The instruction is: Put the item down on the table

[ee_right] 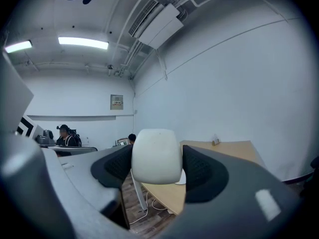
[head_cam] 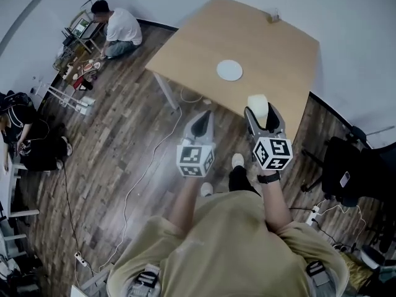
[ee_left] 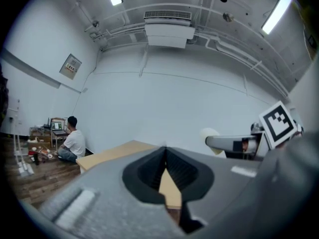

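My right gripper (head_cam: 260, 111) is shut on a white, rounded cup-like item (head_cam: 257, 101), held in the air just short of the table's near edge. In the right gripper view the item (ee_right: 156, 156) fills the gap between the two black pads. The light wooden table (head_cam: 272, 54) lies ahead, with a round white plate (head_cam: 229, 70) near its middle. My left gripper (head_cam: 201, 119) hangs beside the right one over the floor, shut with nothing in it; its jaws (ee_left: 166, 159) meet in a thin line. From the left gripper view, the item (ee_left: 209, 133) shows at the right.
A small clear object (head_cam: 273, 17) stands at the table's far corner. A person (head_cam: 120, 26) sits on the floor at the back left beside clutter, another person (head_cam: 18, 125) at the far left. A black chair (head_cam: 346, 169) stands right. A cable (head_cam: 148, 166) runs across the wood floor.
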Tool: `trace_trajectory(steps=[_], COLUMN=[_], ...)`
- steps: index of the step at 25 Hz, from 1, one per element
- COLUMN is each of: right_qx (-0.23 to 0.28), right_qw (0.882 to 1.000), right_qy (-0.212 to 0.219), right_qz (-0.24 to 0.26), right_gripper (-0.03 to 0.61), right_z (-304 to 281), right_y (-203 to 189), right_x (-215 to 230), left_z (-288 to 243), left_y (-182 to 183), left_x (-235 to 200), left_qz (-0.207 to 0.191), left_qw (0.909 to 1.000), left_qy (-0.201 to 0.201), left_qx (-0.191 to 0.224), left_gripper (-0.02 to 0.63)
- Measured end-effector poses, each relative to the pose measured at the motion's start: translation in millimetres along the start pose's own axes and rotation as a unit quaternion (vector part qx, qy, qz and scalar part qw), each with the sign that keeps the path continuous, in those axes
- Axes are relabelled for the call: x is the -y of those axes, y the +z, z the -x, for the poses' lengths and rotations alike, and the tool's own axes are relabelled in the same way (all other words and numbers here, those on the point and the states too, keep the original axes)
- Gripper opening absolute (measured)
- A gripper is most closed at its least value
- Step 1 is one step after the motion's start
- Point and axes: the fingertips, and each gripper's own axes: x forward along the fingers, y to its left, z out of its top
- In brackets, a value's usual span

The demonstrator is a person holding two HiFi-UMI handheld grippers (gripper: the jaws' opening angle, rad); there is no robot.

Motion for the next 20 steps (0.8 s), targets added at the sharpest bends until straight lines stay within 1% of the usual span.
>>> trace_trajectory(steps=[4,8,10,13,15,18,20], right_qx=[0.000,0.008,0.017,0.028,0.026,0.023,0.024], right_qw=[1.000,0.999,0.998,0.997,0.997,0.996,0.995], right_qy=[0.028,0.049,0.056,0.066,0.069,0.073,0.079], right_qz=[-0.014,-0.019,-0.006,0.014,0.021,0.053,0.058], right_gripper=[0.316,0.316,0.316,0.316,0.316,0.316,0.316], right_z=[-43.7,-88.0,-106.8,-130.7,-143.7,-153.9,-162.1], right_y=[4.6,27.9,43.6,58.8,60.1,59.8,59.1], right_x=[24.4,66.2,86.3,112.6,130.8,151.8,161.2], left_z=[-41.2,-97.6,-126.1,-166.0,-188.5,-211.1,-224.0], left_y=[9.5,31.6,40.4,47.3,45.6,42.3,40.4], left_x=[-10.1,-9.1,-7.4,-4.8,0.1,13.3,17.2], left_qz=[-0.010,-0.023,-0.034,-0.038,-0.041,-0.053,-0.058], left_qw=[0.9997,0.9987,0.9979,0.9970,0.9966,0.9958,0.9955], left_qy=[0.024,0.045,0.055,0.065,0.070,0.074,0.075], left_qx=[-0.002,0.007,0.008,0.014,0.012,0.009,0.008], left_gripper=[0.002,0.002,0.002,0.002,0.002,0.002,0.002])
